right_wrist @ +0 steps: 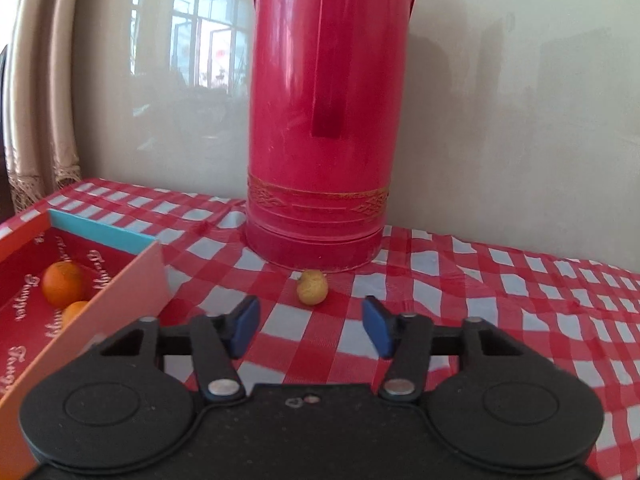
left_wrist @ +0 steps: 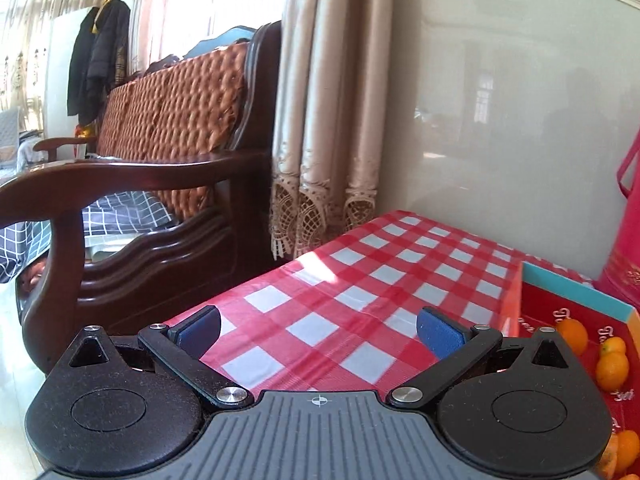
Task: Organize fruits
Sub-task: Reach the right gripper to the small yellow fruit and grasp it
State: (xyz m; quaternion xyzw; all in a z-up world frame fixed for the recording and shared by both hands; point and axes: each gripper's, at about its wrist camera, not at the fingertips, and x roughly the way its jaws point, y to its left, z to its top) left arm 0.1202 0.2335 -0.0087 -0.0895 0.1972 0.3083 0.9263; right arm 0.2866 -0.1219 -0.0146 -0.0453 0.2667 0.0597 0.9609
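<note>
Right wrist view: right gripper (right_wrist: 311, 326) unclenched, empty, before yellow fruit (right_wrist: 312, 287); box (right_wrist: 132, 280) lettering illegible.

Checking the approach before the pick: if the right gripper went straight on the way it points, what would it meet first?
Probably the small yellow fruit on the checked tablecloth, ahead between the open right gripper fingers; the red canister stands just behind.

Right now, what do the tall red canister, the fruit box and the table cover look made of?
Red canister: likely painted metal or hard plastic; glossy, with streaked highlights and a gold band low down.
Fruit box: looks like printed cardboard; thin flat matte walls, teal inner edge, script on the red lining.
Table cover: probably plastic or oilcloth sheet; red-and-white check, slight sheen, soft creases.
</note>
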